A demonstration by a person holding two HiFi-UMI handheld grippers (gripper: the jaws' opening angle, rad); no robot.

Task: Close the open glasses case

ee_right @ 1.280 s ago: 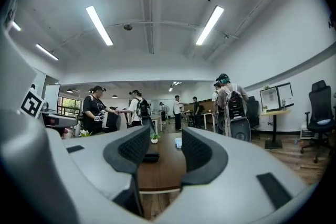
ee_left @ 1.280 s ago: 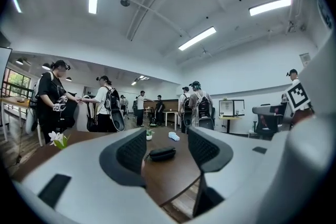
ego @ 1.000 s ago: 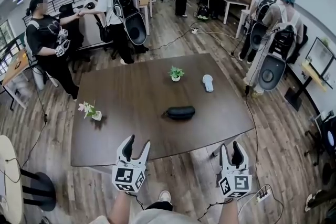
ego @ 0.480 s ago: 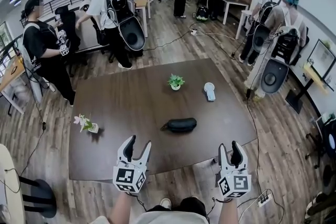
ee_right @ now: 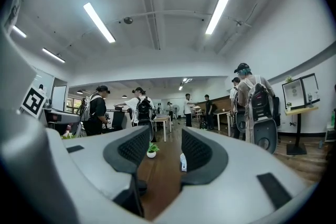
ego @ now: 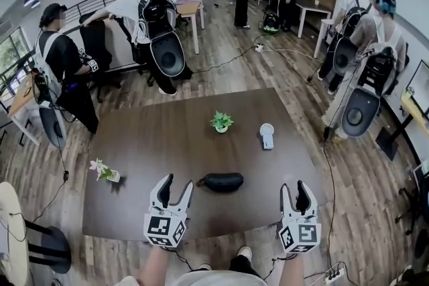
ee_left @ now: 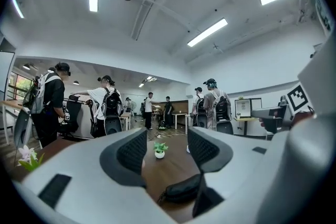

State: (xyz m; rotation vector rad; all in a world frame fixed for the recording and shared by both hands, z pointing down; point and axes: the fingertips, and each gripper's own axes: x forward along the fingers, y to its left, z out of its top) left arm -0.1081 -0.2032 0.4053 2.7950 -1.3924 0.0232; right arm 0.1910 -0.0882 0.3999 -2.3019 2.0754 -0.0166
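- As you have walked up to the worktop [ego: 167,137], its near edge has passed under both tools. A second ago they hung over the floor, short of it.
- The glasses case [ego: 223,182] was well ahead of you then. Now it lies just beside the left hand-held gripper [ego: 176,183], at its 3 o'clock in the head view.
- From the right hand-held gripper [ego: 293,187] the case lies at 9 o'clock, somewhat farther off.
- Your jaws have not changed. Both pairs stand apart as before, with nothing between the pads.
- In the left gripper view the case [ee_left: 181,191] sits low at 5 o'clock, beyond the jaw tips [ee_left: 167,152] and not between them.
- The case has kept its place on the worktop. It is still at 6 o'clock from the potted plant [ego: 221,122], and the small white gadget [ego: 267,135] is at its 1 o'clock. Only you have moved.
- For the task, this means the approach looks nearly done and the closing has not begun. Nothing touches the case yet.
- From here the case looks low and dark, and you cannot tell how far its lid gapes. Check which side opens before you commit.
- Your next move likely calls for one hand-held gripper to steady the shell while the other presses the lid down.
- Watch for sliding: pushed from one side only, the case may skid on the smooth top.
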